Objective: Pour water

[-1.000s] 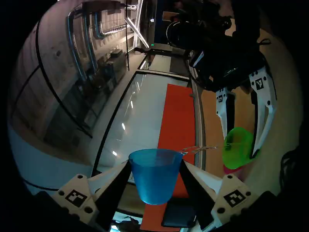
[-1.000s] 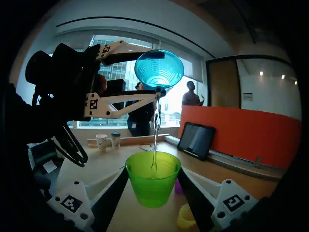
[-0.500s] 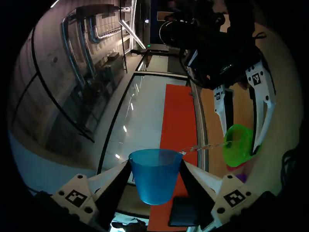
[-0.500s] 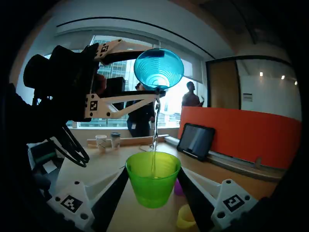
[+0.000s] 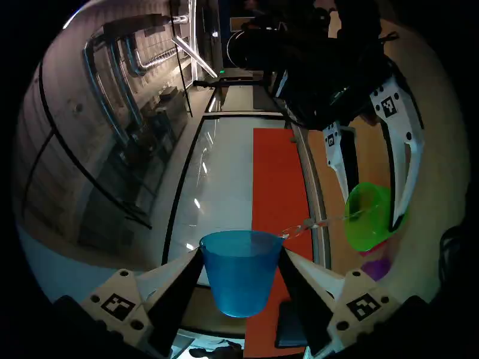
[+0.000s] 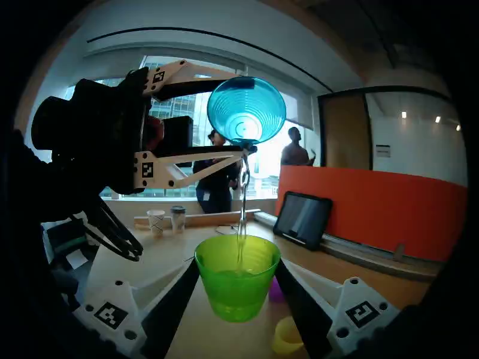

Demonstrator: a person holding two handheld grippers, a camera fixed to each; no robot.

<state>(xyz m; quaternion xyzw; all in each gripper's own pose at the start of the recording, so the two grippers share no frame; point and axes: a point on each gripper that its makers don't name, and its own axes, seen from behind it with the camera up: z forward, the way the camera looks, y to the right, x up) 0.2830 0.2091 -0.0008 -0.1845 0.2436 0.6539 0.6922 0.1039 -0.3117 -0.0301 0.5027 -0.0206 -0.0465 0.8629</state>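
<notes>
The left gripper [image 6: 242, 112] is held high and turned sideways, its fingers clamped on a blue cup [image 6: 245, 109] that is tipped onto its side. A thin stream of water [image 6: 242, 203] falls from the cup's lower rim. Directly below, the right gripper [image 6: 238, 263] points level over the tabletop [image 6: 173, 254], its fingers pressing both sides of an upright green cup [image 6: 238, 287]. The stream lands inside the green cup, which is partly filled. A purple cup [image 6: 275, 291] and a yellow cup [image 6: 287, 336] stand on the tabletop close by.
</notes>
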